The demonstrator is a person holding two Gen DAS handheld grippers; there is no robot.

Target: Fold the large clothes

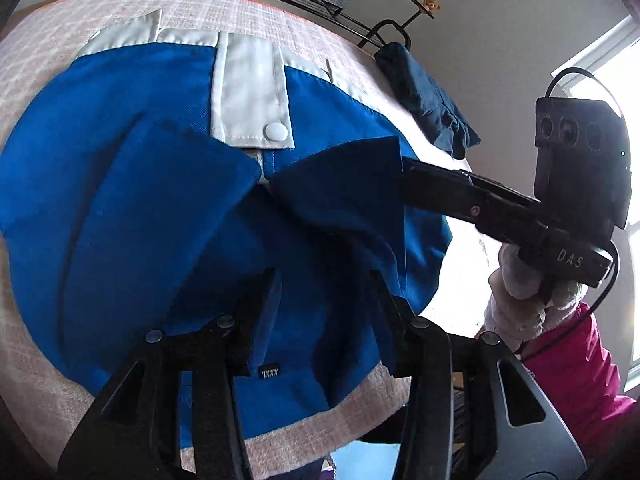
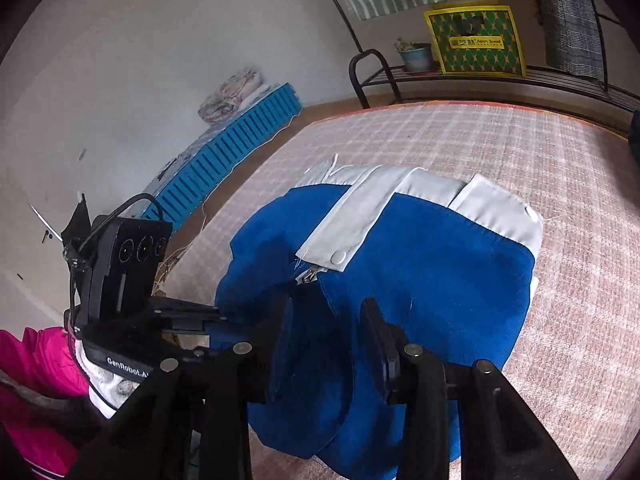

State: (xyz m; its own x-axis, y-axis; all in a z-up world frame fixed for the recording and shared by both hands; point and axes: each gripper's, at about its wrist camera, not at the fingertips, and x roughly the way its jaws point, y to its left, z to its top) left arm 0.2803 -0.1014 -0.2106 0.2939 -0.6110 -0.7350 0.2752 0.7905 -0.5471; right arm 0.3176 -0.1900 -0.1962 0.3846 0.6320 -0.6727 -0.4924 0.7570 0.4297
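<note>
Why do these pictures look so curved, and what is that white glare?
Left wrist view: fisheye lens bows the bed; window light overexposes the area beside the blue jacket. Right wrist view: same bulging, softer even light, dark corners, tongs in shadow.

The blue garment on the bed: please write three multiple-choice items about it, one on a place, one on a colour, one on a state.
1. Where does the dark navy cloth lie?
A. On the blue garment
B. Beside it, at the mat's edge
C. On the floor

2. What colour is the snap button?
A. White
B. Red
C. Black

3. How do the grippers stand?
A. Both free of cloth
B. Only the left holds cloth
C. Each holds blue fabric

Answers: 1 B, it lies apart from the blue garment. 2 A, white on the grey-white placket. 3 C, fabric sits between the fingers of the left gripper and right gripper.
</note>
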